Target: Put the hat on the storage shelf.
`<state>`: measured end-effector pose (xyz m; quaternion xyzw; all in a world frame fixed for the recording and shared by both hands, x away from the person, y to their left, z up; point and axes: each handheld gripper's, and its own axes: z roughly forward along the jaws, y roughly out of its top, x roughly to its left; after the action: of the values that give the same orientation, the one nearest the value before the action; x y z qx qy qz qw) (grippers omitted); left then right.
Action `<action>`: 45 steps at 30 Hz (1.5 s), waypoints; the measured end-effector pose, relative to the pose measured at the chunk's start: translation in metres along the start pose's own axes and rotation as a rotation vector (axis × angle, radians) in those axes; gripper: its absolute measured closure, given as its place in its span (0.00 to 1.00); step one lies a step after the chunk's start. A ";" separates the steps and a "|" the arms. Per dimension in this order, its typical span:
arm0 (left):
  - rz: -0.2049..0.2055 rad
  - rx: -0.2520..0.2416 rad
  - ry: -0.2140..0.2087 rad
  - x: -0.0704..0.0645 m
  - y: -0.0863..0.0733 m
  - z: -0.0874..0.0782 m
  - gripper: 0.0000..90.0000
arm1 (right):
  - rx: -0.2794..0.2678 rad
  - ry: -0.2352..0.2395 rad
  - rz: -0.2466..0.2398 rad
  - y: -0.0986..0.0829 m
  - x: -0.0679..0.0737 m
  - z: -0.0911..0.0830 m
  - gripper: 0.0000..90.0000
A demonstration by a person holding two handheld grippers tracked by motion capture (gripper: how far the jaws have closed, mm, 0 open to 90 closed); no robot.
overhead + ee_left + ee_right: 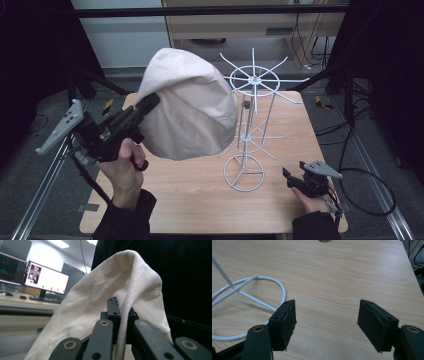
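Hat (192, 107) — pinched between left gripper (148, 103) fingers | lifted, apparently beside rack (250, 125)

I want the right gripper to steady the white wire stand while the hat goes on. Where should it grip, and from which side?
Grip the upright rods just above the round base ring, coming in low from the right gripper's own side. The rods are thin, bare there, and the cream hat hangs left.

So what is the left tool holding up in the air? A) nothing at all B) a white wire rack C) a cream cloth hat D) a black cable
C: the left tool is clamped on the cream cloth hat, lifted above the table beside the white wire rack.
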<state>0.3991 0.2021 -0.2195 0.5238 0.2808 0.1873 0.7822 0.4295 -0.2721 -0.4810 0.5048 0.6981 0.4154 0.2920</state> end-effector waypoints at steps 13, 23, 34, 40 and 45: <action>-0.017 0.104 0.029 0.018 -0.038 0.007 0.98 | 0.003 0.002 -0.006 0.000 0.000 0.001 0.35; -0.002 0.195 0.059 0.035 -0.059 0.001 0.97 | 0.012 0.006 -0.003 0.000 0.001 0.001 0.34; 0.033 0.296 0.066 0.039 -0.085 0.009 0.95 | 0.010 0.006 -0.003 -0.001 0.001 0.001 0.34; 0.062 0.341 0.058 0.037 -0.094 0.012 0.89 | 0.010 0.005 -0.010 -0.001 0.001 0.002 0.34; 0.077 0.375 0.050 0.037 -0.097 0.009 0.81 | 0.011 0.004 -0.013 -0.001 0.001 0.002 0.34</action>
<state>0.4332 0.1804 -0.3158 0.6660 0.3100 0.1745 0.6557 0.4300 -0.2707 -0.4829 0.5009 0.7043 0.4106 0.2906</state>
